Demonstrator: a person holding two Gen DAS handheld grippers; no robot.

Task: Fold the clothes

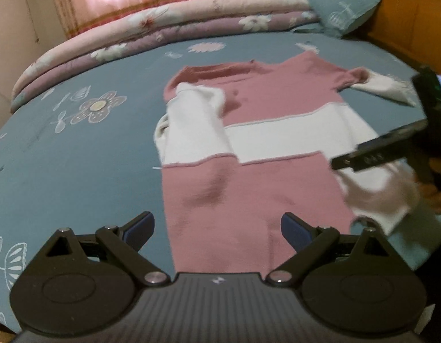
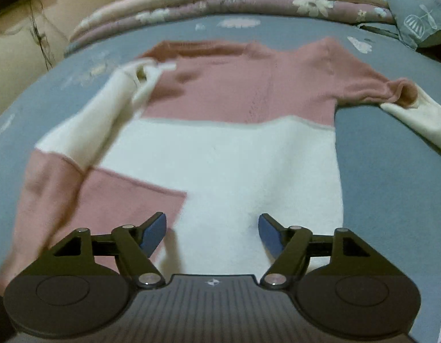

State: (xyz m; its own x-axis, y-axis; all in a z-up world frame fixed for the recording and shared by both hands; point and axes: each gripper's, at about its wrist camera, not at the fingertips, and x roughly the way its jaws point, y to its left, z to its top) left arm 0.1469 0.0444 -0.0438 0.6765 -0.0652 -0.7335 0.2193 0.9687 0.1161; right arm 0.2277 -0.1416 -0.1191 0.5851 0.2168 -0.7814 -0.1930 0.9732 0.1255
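Blue floral bedding covers the bed (image 1: 77,148), with a folded quilt (image 1: 151,25) along the far edge, a blue pillow (image 1: 334,3) at the far right and a pink curtain behind.

From the left wrist view, a pink and white sweater (image 1: 257,131) lies flat on the bed, directly ahead of the left gripper (image 1: 217,230). Its long axis runs near to far: hem nearest the gripper, collar at the far end. The left side is already folded over the body, its white sleeve lying on the chest. The right sleeve (image 1: 383,88) stretches out to the far right, unfolded. The left gripper's jaws stand wide apart with nothing between them, just above the near pink hem. The right gripper (image 1: 386,151) shows at the right edge as a blurred dark shape over the sweater's right side, beside a pale blurred form I cannot make out.

From the right wrist view, the sweater (image 2: 234,154) fills the frame, again hem near and collar far. The right gripper (image 2: 211,233) hangs over the near white part of the body, jaws open and holding nothing. The outstretched sleeve (image 2: 391,97) lies far and to the right of it, reaching across bare bedding. By my judgement the right gripper is the nearer one to that sleeve, so folding it inward falls to the right hand, moving right and away first.
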